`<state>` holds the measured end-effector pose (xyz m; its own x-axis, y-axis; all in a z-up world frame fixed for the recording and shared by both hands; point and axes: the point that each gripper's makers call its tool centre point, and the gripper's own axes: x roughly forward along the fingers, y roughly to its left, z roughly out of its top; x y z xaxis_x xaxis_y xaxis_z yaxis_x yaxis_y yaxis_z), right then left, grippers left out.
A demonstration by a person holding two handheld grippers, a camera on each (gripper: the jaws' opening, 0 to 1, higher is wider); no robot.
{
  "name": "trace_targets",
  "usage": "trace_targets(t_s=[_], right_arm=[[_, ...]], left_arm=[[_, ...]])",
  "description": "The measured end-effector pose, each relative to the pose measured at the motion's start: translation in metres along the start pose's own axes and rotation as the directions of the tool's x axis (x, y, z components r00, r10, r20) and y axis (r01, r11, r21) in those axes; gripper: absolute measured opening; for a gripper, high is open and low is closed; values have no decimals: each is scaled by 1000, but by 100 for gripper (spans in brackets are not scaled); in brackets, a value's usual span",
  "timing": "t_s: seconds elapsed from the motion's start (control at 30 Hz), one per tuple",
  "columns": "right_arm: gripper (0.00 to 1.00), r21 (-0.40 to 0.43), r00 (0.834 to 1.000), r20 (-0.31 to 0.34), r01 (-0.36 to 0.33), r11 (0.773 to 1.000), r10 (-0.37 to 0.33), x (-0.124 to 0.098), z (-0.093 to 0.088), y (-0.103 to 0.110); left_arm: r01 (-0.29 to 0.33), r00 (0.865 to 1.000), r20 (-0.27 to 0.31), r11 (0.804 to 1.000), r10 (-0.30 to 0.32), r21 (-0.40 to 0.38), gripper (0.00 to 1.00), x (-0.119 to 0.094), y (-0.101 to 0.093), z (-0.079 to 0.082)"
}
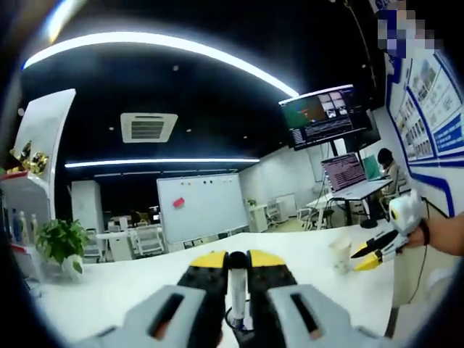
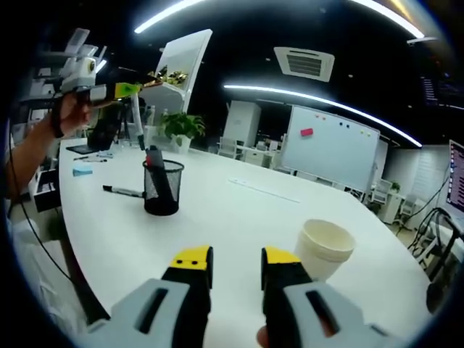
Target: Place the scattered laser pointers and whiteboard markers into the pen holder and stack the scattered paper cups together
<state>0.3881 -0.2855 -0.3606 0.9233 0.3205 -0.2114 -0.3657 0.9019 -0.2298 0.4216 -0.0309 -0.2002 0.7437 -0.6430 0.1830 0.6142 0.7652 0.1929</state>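
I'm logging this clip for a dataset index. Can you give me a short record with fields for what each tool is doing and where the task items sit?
left tool: shut on a whiteboard marker, held upright above the table
right tool: open, empty, beside a paper cup
pen holder: black mesh, upright on the table, items already inside
loose marker: lying on the table next to the pen holder
background: whiteboard, potted plant

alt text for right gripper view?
The right gripper, jaws open and empty, hovers over a white table beside a paper cup. Farther off, a black mesh pen holder, a marker lying beside it.
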Motion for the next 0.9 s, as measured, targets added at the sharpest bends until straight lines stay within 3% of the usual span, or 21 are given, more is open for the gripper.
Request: trace_targets(t_s=[0.7,0.8,0.9], right_arm=[[27,9,1000,-8,1,1000,-1,-1,-6,-1],[27,9,1000,-8,2,1000,-2,0,-6,-1],[27,10,1000,-9,1,1000,-1,0,-7,-1]], left_arm=[[12,1000,7,1000,-12,0,11,18,-2,0],[-8,1000,-3,998,8,58,11,20,-1,0],[3,1000,4,999,-3,38,11,21,-2,2]])
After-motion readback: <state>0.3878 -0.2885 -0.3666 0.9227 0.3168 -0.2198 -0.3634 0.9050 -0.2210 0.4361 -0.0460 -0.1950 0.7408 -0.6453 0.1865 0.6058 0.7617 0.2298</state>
